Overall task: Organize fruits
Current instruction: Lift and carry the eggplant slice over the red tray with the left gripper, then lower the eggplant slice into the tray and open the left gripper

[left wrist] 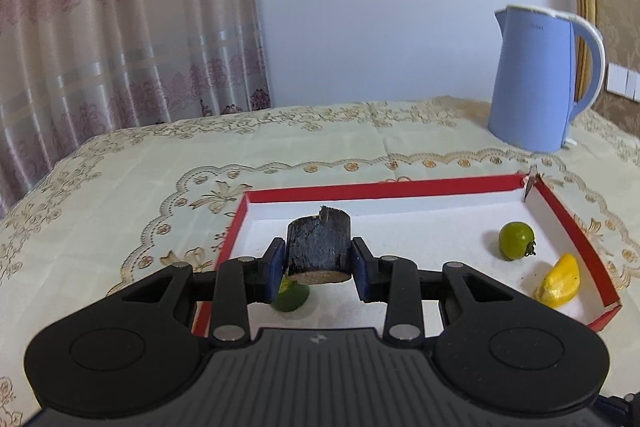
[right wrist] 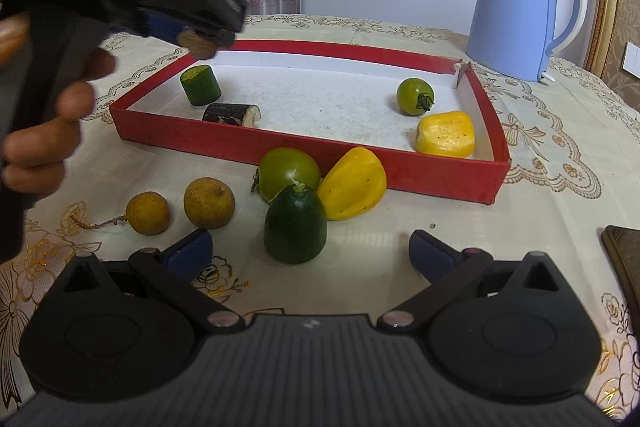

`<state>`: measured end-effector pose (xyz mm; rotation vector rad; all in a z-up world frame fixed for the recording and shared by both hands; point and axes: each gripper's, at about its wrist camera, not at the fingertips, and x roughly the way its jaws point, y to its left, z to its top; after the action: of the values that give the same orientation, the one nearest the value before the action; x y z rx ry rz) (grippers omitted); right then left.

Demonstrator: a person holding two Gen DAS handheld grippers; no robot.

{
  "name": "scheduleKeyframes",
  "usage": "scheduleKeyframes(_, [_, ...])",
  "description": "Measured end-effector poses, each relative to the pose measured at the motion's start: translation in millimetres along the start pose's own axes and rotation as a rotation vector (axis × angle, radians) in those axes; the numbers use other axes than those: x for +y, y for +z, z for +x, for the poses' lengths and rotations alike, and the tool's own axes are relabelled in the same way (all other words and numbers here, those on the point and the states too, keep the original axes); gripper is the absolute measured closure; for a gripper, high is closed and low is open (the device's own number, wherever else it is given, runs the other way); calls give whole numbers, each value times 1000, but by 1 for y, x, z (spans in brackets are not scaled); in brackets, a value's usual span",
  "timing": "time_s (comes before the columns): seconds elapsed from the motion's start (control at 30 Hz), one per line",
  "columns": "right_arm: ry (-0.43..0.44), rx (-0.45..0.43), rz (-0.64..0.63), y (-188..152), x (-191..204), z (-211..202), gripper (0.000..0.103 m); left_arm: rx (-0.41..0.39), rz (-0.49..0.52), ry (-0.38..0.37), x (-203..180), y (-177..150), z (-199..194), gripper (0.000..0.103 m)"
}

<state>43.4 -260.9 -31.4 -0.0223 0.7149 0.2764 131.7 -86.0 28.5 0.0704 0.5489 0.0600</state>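
Your left gripper clamps one dark cane piece above the red tray, which holds four items. Your right gripper's fingers gape wide before five fruits on the counter.

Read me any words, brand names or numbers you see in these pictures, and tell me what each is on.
"Midea": grey lettering near the top of the blue kettle, legible in the right wrist view.
The same mark on the kettle in the left wrist view is too blurred to read.
The small light emblem on each gripper body is a symbol, not text.
Nothing else carries writing.
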Motion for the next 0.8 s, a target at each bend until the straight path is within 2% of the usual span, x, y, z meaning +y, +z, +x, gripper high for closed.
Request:
scheduleKeyframes(0.43, [-1, 0, -1, 0, 0, 1, 0, 50, 75, 20, -24, 9, 41, 69])
scheduleKeyframes(0.8, [-1, 0, -2, 0, 0, 1, 0, 97, 70, 43, -25, 11, 68, 69])
